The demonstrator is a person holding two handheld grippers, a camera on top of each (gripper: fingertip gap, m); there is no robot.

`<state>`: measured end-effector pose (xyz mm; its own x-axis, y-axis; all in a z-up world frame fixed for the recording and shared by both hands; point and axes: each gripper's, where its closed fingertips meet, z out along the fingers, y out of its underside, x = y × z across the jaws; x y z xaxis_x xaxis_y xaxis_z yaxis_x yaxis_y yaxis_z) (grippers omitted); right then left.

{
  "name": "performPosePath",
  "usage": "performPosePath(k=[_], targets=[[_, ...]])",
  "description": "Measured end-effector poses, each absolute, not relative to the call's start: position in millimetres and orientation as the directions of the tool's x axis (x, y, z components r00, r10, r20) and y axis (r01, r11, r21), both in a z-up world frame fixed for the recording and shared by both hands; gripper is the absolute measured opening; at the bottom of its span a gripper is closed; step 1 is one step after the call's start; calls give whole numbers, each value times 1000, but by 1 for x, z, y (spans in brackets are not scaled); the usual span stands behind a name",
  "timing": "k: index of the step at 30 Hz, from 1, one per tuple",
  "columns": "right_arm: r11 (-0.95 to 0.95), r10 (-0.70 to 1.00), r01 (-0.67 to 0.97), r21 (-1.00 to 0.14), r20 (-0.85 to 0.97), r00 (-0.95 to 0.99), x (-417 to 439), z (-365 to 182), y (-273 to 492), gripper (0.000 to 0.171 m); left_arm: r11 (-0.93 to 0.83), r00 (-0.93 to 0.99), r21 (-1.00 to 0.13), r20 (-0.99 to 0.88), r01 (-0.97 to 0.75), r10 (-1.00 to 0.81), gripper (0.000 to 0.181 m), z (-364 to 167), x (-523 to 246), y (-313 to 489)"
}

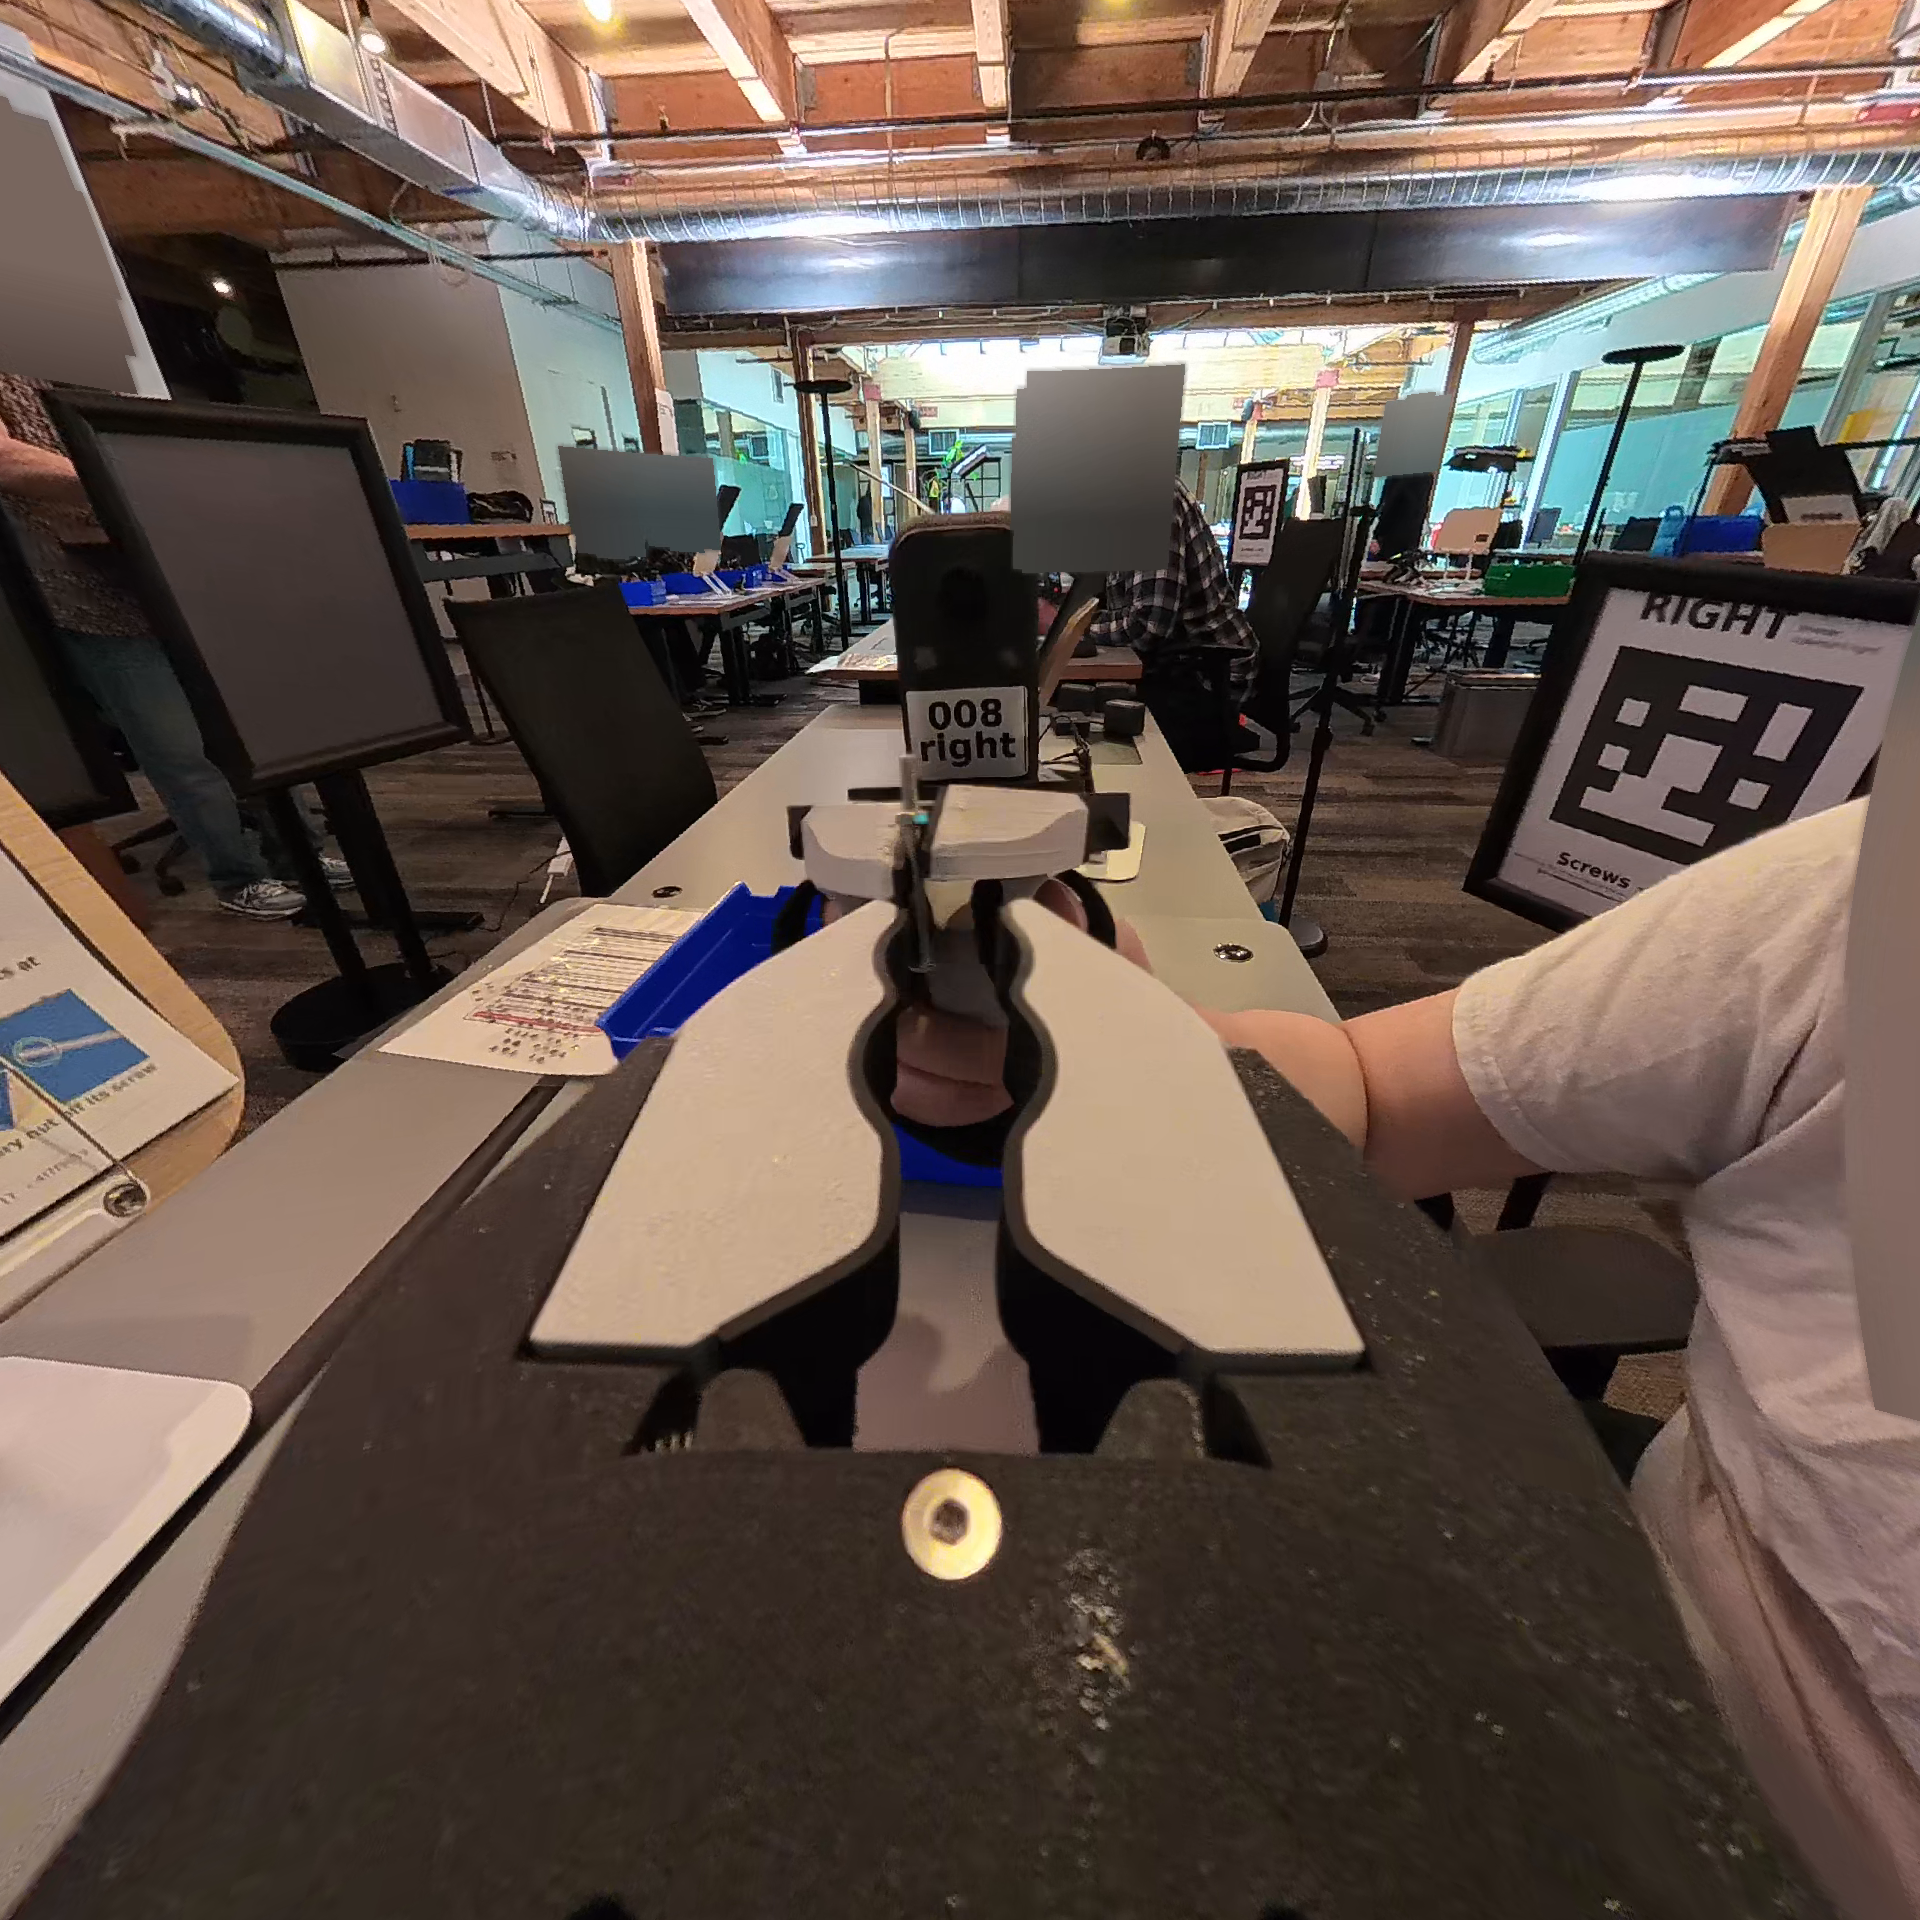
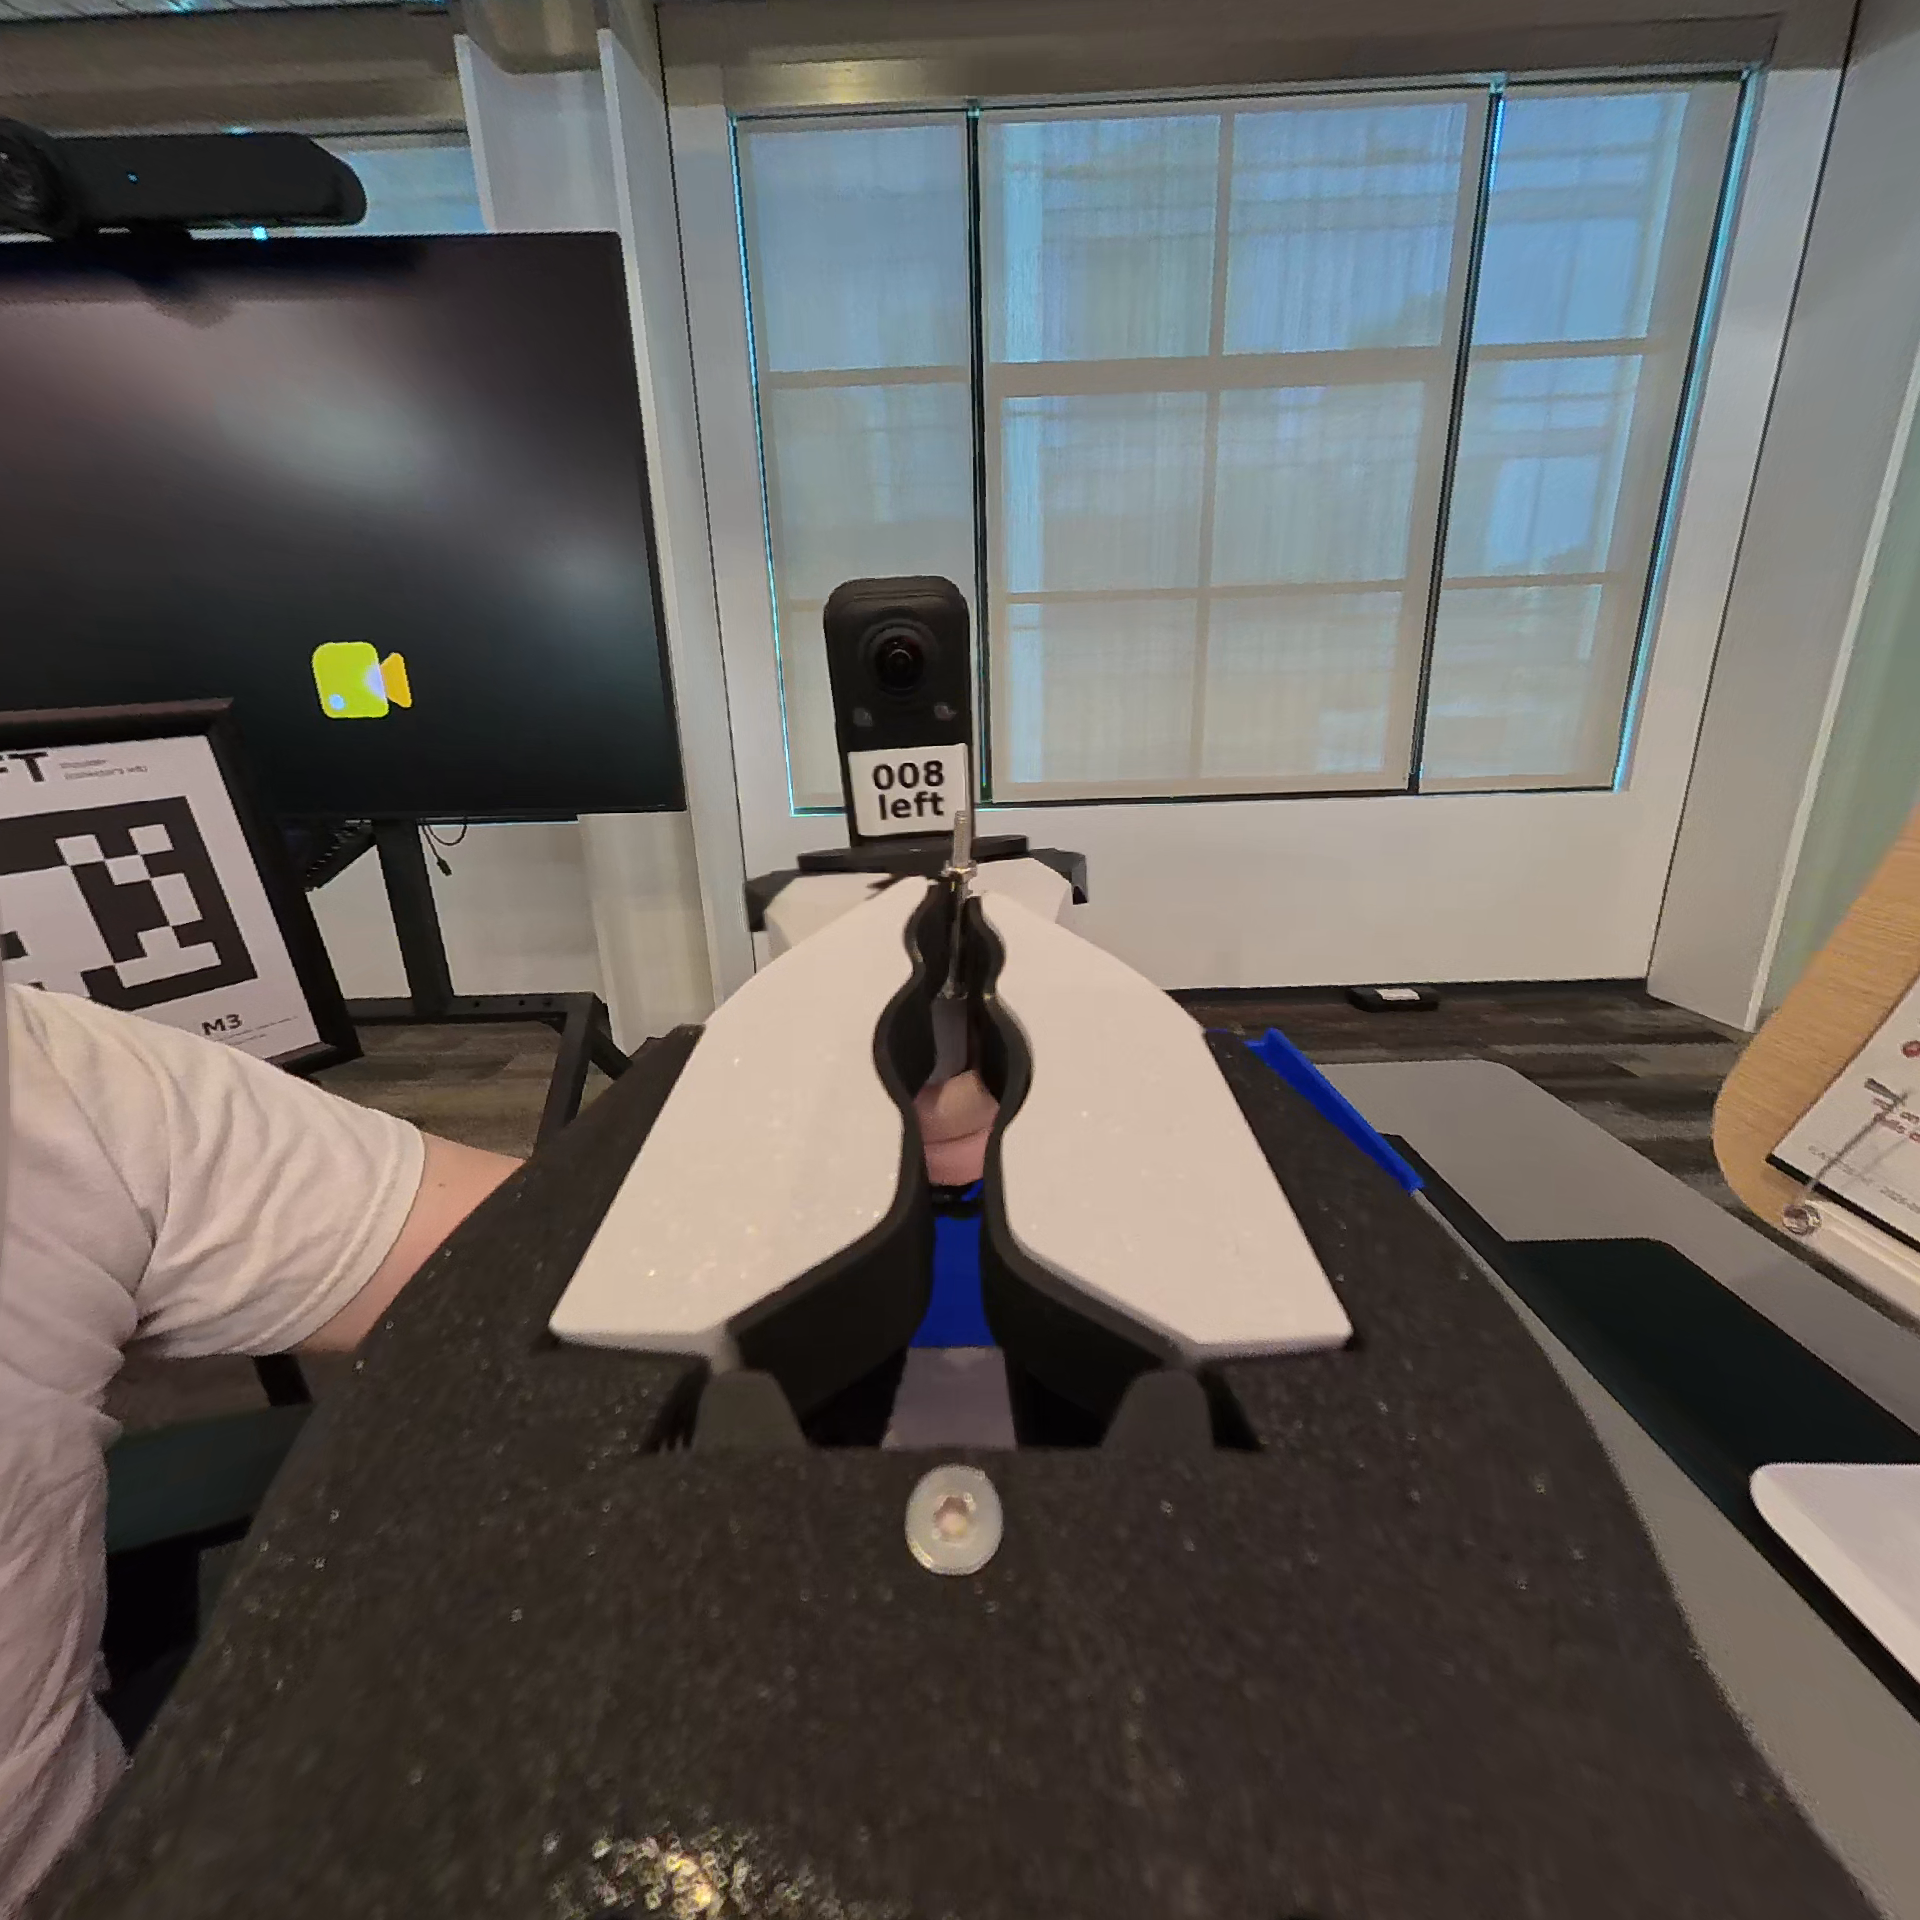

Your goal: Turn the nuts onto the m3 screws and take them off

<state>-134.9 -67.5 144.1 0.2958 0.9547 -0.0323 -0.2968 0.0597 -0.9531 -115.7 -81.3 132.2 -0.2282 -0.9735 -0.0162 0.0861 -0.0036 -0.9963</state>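
Two hand-held tongs meet tip to tip in the air above a blue tray (image 1: 686,987), which lies on the bench (image 1: 727,831) toward its edge on the person's side, just beside a printed sheet (image 1: 551,987). The screw (image 2: 957,842) stands upright between them, clear of tray and bench.

The left tongs (image 1: 916,920) are closed to a thin slit, with the lower length of the screw lying in that slit. The right tongs (image 2: 951,914) are likewise pressed together on the shaft, whose threaded end rises above their tips. A small collar on the thread, which we take for the nut (image 2: 954,871), sits just above the right tips. We cannot tell whether the left tips bear on it or on the shaft alone.

We judge the step in hand to be the turning itself: one pair steadies the screw while the other works the nut. Whether the nut is going on or coming off cannot be read here. The next move calls for a firm hold on the shaft, a light pinch on the nut, and a twist about the upright axis without tilting the thread.

Both tongs are held level and upright, facing one another. The right forearm (image 1: 1299,1070) reaches in from the side with the elbow bent, and the hand (image 1: 951,1081) shows through the gap.
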Motion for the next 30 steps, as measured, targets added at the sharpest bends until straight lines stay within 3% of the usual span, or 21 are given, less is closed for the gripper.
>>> performPosePath(k=[3,10,13,16,18,23,26,30], targets=[[16,949,-289,-957,-76,305,-127,140,-58,3,-19,-206,-998,6,60,-979,26,128,-113,-76],[-42,932,-335,-941,-157,326,-79,163,-55,3,-54,-208,-998,55,-14,-977,26,118,-113,-71],[-114,909,-161,-980,-169,381,-53,156,-63,3,-46,-212,-997,56,-56,-976,26,112,-111,-72],[-233,772,157,-960,-84,630,15,118,-70,3,-21,-212,-996,39,-87,-977,25,109,-111,-76],[-414,617,253,-875,-65,785,75,81,-78,3,-2,-211,-996,22,-91,-977,25,110,-112,-78],[-856,270,128,-501,-221,937,175,-33,-95,3,4,-203,-995,17,-104,-979,21,108,-112,-75],[-955,60,-8,-296,-219,974,211,-86,-88,3,-23,-189,-996,39,-87,-981,20,110,-113,-71],[-984,-22,-65,-165,-253,967,220,-125,-82,3,-17,-185,-995,34,-94,-982,20,109,-113,-71]])
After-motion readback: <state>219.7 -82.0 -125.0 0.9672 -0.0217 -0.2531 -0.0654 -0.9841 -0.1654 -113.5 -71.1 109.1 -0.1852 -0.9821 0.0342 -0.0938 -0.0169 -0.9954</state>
